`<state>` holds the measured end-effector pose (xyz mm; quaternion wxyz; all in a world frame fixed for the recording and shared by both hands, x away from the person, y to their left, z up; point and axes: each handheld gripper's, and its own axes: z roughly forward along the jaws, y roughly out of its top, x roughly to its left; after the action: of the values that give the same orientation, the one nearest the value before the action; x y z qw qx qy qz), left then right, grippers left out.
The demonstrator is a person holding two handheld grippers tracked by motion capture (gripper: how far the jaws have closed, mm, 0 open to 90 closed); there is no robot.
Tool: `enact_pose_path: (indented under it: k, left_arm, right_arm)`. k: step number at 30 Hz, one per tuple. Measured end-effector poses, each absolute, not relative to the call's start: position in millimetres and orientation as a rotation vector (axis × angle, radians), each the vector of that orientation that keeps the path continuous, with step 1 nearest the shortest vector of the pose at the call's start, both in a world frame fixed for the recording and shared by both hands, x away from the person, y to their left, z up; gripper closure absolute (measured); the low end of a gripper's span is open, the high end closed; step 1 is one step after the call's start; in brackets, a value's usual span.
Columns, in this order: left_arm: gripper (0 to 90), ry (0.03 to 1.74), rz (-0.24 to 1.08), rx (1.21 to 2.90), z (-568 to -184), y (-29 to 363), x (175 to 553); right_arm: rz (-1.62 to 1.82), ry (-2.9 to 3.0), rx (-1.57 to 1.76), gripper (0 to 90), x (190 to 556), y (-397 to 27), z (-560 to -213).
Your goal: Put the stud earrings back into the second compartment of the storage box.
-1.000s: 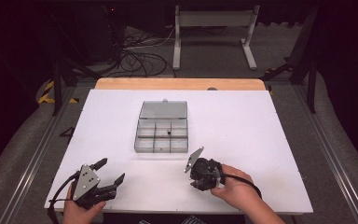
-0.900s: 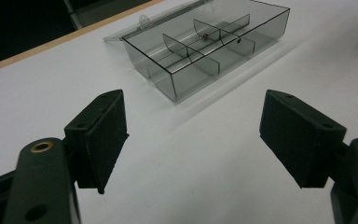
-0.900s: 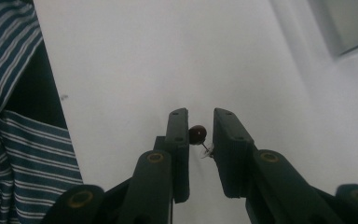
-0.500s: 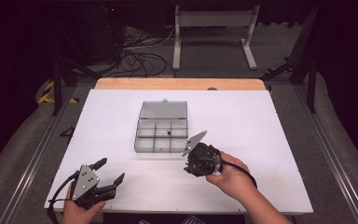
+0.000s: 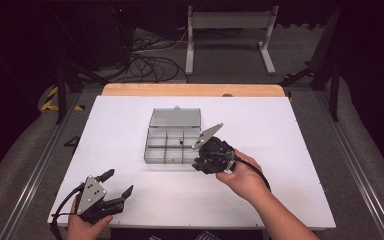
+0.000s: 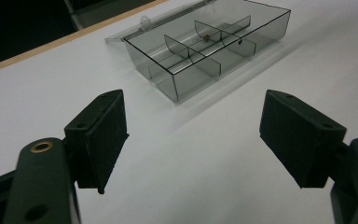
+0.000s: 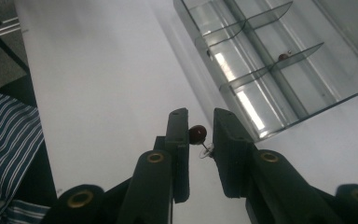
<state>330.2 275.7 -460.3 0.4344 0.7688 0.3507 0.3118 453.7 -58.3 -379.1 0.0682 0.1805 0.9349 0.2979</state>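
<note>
Dark red and round-headed, a small pin [image 7: 197, 134] sits pinched between the jaws of the right tongs [image 7: 200, 130], its thin metal shank running across to the other pad. In the high view the right tongs [image 5: 206, 150] hang above the bench [image 5: 290, 150], just beside the near right corner of the clear compartment box [image 5: 172, 142], with the person's right hand [image 5: 242, 175] behind them. The box lies a little toward the far edge from the bench's middle, its lid [image 5: 175, 118] folded flat toward the far edge. One of its middle compartments holds another small dark pin [image 5: 180, 142], seen also in the right gripper view [image 7: 283, 56] against a divider.

Near the near left corner of the bench the left tongs [image 5: 114, 184] rest in the person's left hand [image 5: 82, 225], jaws spread wide with nothing between them. The left gripper view shows the same gap [image 6: 193, 135] over bare white surface, the box [image 6: 205, 46] well apart beyond it.
</note>
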Motion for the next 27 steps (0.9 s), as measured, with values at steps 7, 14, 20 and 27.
enact_pose_path:
  k: [7, 14, 20, 27]
  left_arm:
    - [23.4, 0.874, 0.776, 1.914, -460.5, 275.7, 330.6]
    - [23.4, 0.872, 0.779, 1.91, -460.1, 276.8, 330.8]
    - [23.4, 0.874, 0.774, 1.906, -459.9, 277.3, 330.6]
    - [23.4, 0.875, 0.776, 1.904, -459.8, 277.5, 330.5]
  right_arm:
    - [0.937, 2.794, 0.556, 77.0, 465.0, -52.0, -371.5]
    - [0.961, 2.763, 0.573, 76.9, 476.2, -43.6, -368.7]
    - [0.976, 2.731, 0.587, 76.9, 483.4, -36.4, -363.7]
    - [0.993, 2.692, 0.62, 76.9, 494.8, -30.6, -361.7]
